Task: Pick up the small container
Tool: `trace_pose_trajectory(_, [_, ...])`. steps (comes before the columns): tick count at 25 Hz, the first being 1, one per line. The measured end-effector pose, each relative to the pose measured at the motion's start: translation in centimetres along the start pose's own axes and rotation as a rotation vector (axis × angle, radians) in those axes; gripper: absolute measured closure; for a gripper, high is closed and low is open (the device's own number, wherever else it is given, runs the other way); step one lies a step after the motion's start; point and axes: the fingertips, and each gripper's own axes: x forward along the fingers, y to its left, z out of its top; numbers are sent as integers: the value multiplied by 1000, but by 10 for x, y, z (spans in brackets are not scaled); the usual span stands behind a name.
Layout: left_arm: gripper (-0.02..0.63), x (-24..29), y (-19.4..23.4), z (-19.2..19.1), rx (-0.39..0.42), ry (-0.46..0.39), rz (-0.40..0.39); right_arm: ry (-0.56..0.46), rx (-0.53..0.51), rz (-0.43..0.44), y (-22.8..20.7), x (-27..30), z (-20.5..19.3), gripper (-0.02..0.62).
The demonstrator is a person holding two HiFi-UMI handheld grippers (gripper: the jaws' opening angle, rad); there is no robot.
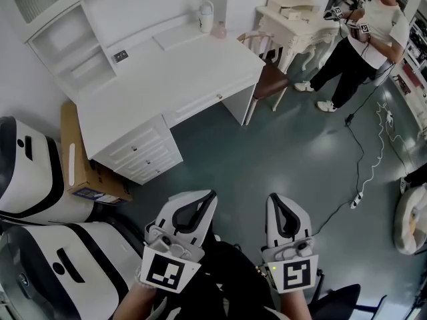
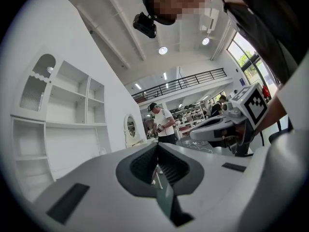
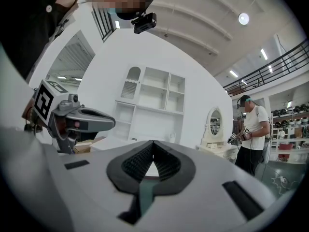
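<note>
A small pink container [image 1: 219,29] stands at the far end of the white desk [image 1: 167,79], beside a white jug [image 1: 207,16]. Both are far ahead of me. My left gripper [image 1: 211,194] and right gripper [image 1: 273,197] are held side by side low in the head view, over the dark floor, pointing level toward the desk. Both are shut with nothing between the jaws. In the left gripper view the shut jaws [image 2: 157,147] meet in a line, and the right gripper view shows the same [image 3: 153,143], with the desk and its shelf unit [image 3: 152,100] beyond.
A wooden chair [image 1: 268,79] stands at the desk's right end. Beyond it are a white vanity table [image 1: 297,25] and a person [image 1: 363,39] holding grippers. A cardboard box [image 1: 80,159] and white-and-black machines [image 1: 40,179] sit at left. A cable with a power strip [image 1: 357,199] lies on the floor at right.
</note>
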Motion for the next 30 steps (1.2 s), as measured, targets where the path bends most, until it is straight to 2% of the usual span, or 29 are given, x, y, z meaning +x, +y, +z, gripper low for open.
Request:
trace_pose_trajectory(13, [604, 63, 30, -11, 10, -29, -51, 12, -17, -26, -32, 50, -10, 595])
trace_pose_trajectory(18, [604, 96, 56, -15, 31, -34, -69, 25, -16, -38, -50, 86, -9, 595])
trace_pose_trajectory(30, [604, 172, 131, -27, 15, -59, -109, 40, -31, -86, -93, 175, -3, 595])
